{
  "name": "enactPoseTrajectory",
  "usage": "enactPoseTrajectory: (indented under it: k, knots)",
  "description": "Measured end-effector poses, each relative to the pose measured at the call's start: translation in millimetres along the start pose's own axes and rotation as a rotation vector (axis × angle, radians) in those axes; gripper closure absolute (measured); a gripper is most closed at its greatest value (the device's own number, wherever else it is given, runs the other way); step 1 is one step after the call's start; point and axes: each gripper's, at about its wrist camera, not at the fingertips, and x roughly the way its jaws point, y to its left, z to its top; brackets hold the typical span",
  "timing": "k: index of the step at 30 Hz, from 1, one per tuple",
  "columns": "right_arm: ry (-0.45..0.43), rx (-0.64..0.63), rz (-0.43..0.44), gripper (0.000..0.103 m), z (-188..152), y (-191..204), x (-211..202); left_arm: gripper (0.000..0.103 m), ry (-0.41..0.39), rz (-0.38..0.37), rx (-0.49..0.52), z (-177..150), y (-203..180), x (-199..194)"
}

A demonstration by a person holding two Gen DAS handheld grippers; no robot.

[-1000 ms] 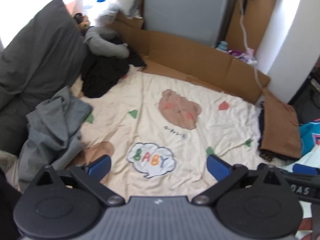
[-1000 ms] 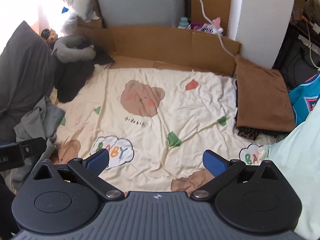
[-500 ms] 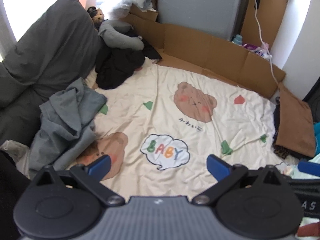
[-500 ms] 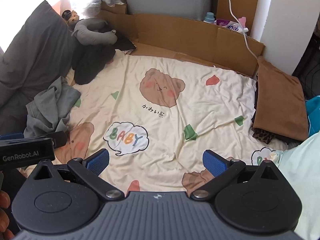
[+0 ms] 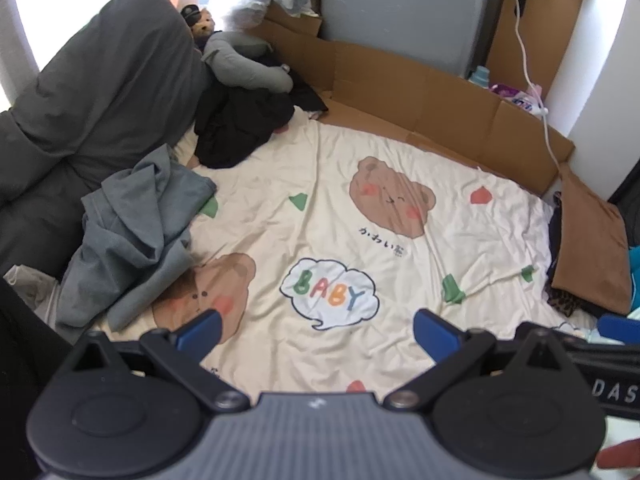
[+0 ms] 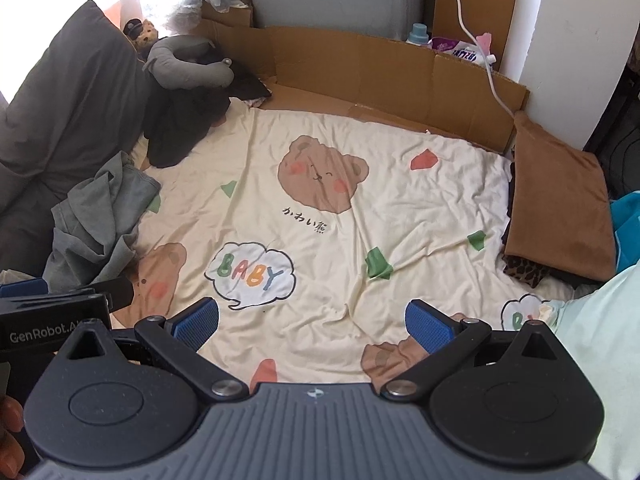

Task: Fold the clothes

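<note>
While I hold both grippers above the near edge of the bed, this is how I read it, nearest first.

Left gripper: jaws spread wide, nothing between them; I have it hovering over the sheet, aimed forward and down.

Right gripper: likewise wide apart and empty, level with the left one, which shows at its left edge.

Bear sheet: cream, printed with bears and a "BABY" bubble; its middle is bare, so no garment is laid out to fold yet.

Grey garment: crumpled in a heap on the sheet's left side, near the left gripper; I judge it the likeliest next piece.

Brown folded piece: lies flat on a small stack at the right edge, apparently finished.

Black clothes: bunched at the far left corner, under a grey neck pillow, unfolded.

Dark pillow: leans along the left side.

Progress: some folded, at least two heaps left, I judge.
</note>
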Motion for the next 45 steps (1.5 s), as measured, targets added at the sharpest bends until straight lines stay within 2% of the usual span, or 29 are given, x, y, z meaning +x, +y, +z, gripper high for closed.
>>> enactPoseTrajectory:
  k: [29,32,45]
  knots:
    - [0.0,-0.008,0.001,0.0,-1,-5,-3,0.0,0.021,0.02,-0.016,-11,-10,-2]
    - [0.0,-0.005,0.002,0.0,-1,-5,-3,0.0,0.023,0.014,0.001,-3,1,5]
    - [0.005,-0.024,0.008,0.0,-1,-1,-3,0.0,0.024,0.029,-0.008,-8,-2,6]
